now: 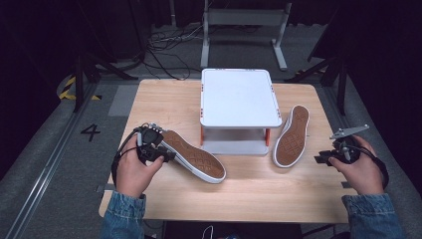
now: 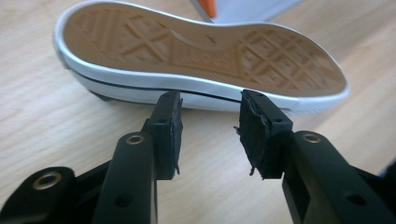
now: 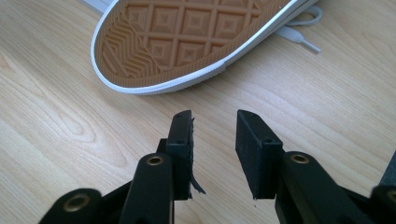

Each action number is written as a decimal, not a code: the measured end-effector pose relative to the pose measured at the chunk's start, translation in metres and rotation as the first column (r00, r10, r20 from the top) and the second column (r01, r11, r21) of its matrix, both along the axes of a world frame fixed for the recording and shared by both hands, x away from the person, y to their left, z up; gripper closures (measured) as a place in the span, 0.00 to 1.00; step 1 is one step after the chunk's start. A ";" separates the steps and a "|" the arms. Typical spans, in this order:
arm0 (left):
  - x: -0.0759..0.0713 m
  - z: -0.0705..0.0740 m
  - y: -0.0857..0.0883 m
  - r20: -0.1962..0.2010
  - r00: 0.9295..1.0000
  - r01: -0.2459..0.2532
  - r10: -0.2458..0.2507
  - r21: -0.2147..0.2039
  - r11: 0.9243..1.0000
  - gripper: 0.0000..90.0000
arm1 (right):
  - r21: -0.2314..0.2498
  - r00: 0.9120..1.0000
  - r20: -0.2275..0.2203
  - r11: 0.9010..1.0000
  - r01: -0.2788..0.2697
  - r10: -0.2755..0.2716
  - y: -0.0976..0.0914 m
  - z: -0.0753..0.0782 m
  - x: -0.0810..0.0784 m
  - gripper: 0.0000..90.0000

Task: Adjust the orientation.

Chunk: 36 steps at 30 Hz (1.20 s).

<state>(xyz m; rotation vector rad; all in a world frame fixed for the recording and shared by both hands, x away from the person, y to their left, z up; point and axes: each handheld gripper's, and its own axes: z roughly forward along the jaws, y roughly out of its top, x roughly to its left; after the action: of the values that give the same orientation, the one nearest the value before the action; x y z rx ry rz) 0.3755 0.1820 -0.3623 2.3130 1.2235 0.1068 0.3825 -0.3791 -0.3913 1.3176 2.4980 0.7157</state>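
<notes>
1. Two shoes lie sole-up on the bench, one on each side of a white two-tier rack (image 1: 240,94) that stands mid-bench

2. Left shoe (image 1: 193,156): long axis runs diagonally, from beside the left hand toward the rack's front. Left claw (image 1: 166,156) sits right at its near end; in the left gripper view the pads (image 2: 169,122) come up against the white sidewall of this shoe (image 2: 201,56), which lies crosswise straight ahead

3. Left claw state: jaws partly apart, nothing between them; no pinch on the rim yet as far as I can tell

4. Right shoe (image 1: 292,135): long axis nearly straight away from the person, just beside the rack's right legs. Right claw (image 1: 319,159) is near its heel end but clear of it; the right gripper view shows bare bench between the jaw tips and the rounded end of the sole (image 3: 187,32)

5. Right claw state: jaws moderately apart, empty

6. Judgement: the left hand is the nearer one, so the next grab is likely on the left shoe's edge

7. Surface: pale wood-grain bench (image 1: 259,191), smooth, a loose lace (image 3: 301,37) trailing past the right shoe

8. Room: dark, grey floor, cables and a metal frame behind the bench, a "4" marked on the floor at left
</notes>
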 end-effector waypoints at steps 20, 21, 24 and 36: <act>0.009 0.003 -0.021 0.062 0.998 0.015 -0.019 0.070 0.997 0.75 | 0.008 0.999 -0.023 0.999 0.035 -0.035 0.001 0.001 -0.011 0.83; 0.010 0.002 -0.023 0.053 0.998 0.025 -0.029 0.072 0.997 0.75 | 0.008 0.999 -0.023 0.999 0.035 -0.035 0.001 0.001 -0.011 0.83; 0.012 0.001 -0.029 0.065 0.997 0.042 -0.046 0.070 0.997 0.84 | 0.015 0.999 -0.024 0.999 0.033 -0.032 0.000 0.001 -0.013 0.86; 0.016 -0.008 -0.036 0.031 0.998 0.046 -0.048 0.069 0.997 1.00 | 0.006 0.999 -0.030 1.000 0.027 -0.026 0.001 -0.001 -0.014 0.86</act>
<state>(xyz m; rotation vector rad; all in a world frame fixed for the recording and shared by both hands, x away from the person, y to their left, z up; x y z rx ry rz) 0.3911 0.1459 -0.3707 2.3878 1.1654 0.1717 0.3683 -0.3783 -0.3924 1.3706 2.4981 0.7037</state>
